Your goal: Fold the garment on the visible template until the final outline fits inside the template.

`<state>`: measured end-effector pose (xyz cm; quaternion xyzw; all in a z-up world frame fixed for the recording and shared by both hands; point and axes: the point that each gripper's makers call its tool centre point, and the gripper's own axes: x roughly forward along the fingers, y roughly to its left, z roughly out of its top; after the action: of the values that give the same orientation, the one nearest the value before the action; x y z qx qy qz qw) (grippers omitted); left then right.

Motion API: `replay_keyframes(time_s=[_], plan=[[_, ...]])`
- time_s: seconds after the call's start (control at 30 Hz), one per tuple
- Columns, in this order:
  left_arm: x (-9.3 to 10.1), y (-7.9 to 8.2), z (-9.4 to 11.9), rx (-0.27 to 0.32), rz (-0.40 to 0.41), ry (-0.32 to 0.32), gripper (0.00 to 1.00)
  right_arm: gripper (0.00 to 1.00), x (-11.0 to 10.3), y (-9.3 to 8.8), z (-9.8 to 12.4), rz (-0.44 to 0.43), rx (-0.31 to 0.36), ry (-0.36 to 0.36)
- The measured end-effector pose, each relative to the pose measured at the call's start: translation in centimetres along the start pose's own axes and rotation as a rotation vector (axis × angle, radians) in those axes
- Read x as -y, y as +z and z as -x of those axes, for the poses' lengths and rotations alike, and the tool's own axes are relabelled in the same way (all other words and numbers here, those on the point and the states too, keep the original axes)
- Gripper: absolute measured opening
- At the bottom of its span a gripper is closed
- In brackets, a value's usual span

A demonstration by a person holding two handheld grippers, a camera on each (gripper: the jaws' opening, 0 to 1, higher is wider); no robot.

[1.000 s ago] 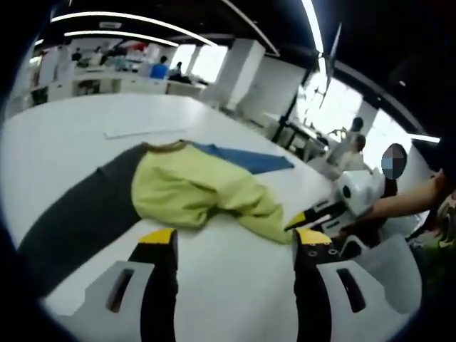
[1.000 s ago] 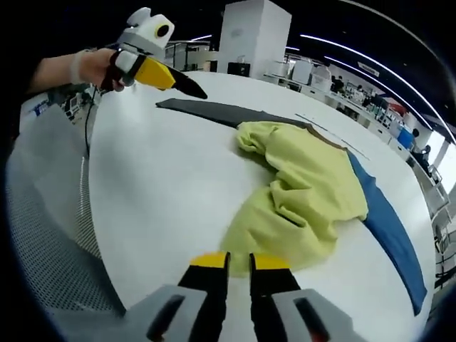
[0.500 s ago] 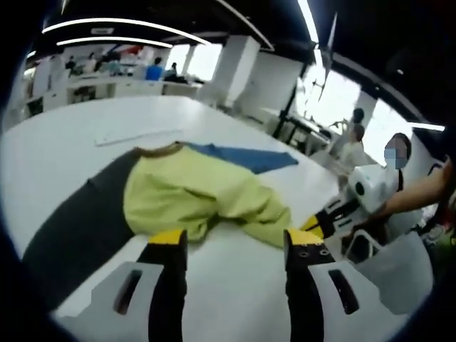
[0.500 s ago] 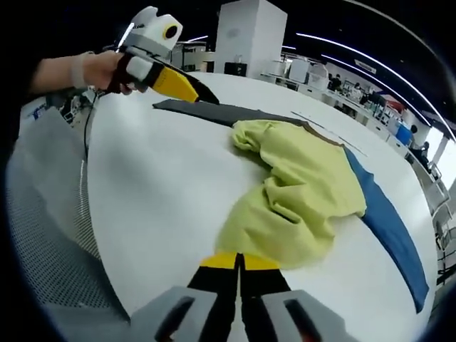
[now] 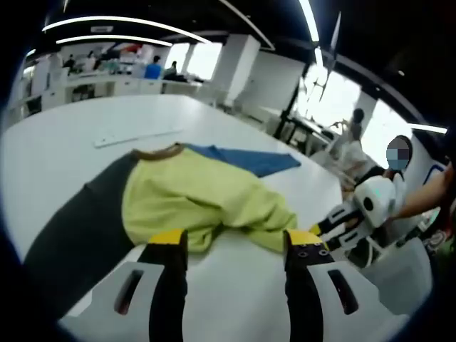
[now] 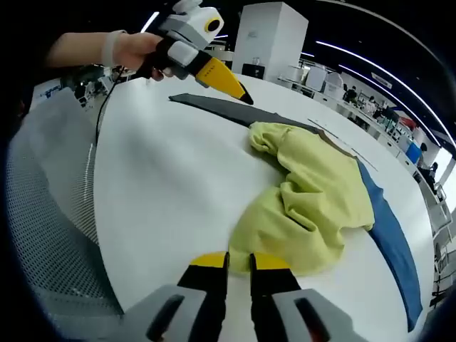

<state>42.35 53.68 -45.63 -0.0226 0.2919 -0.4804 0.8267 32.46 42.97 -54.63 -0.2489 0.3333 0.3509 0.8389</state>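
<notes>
A crumpled yellow-green garment (image 5: 199,199) lies on a white table (image 5: 57,153), over a flat template with a dark grey part (image 5: 78,228) and a blue part (image 5: 249,160). My left gripper (image 5: 236,242) is open, its yellow tips just short of the garment's near edge. In the right gripper view the garment (image 6: 313,199) covers the middle of the template's grey (image 6: 214,107) and blue (image 6: 388,235) parts. My right gripper (image 6: 239,261) has its jaws slightly apart at the garment's near hem. A hand holds the left gripper (image 6: 242,96) above the grey part. The right gripper (image 5: 320,228) comes in from the right.
A thin white strip (image 5: 135,135) lies on the table beyond the garment. The table's curved edge (image 6: 96,214) runs along the left, with grey mesh (image 6: 43,228) below it. People and desks stand far behind, and one person (image 5: 395,178) is close at the right.
The right jaws, pressed together half a second ago at the hem, now stand slightly apart. The left gripper has come closer to the garment, over the grey part.
</notes>
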Motion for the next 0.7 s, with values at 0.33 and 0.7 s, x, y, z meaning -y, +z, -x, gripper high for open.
replay_keyframes(time_s=[0.33,0.7], plan=[[0.2,0.0,-2.1,-0.022,-0.064,-0.004,0.41,0.00,1.8,1.0,1.7,-0.163,0.038,-0.045],[-2.1,-0.7,-5.2,-0.146,-0.487,0.100,0.27,0.00,2.8,2.5,3.1,-0.191,0.090,-0.067]])
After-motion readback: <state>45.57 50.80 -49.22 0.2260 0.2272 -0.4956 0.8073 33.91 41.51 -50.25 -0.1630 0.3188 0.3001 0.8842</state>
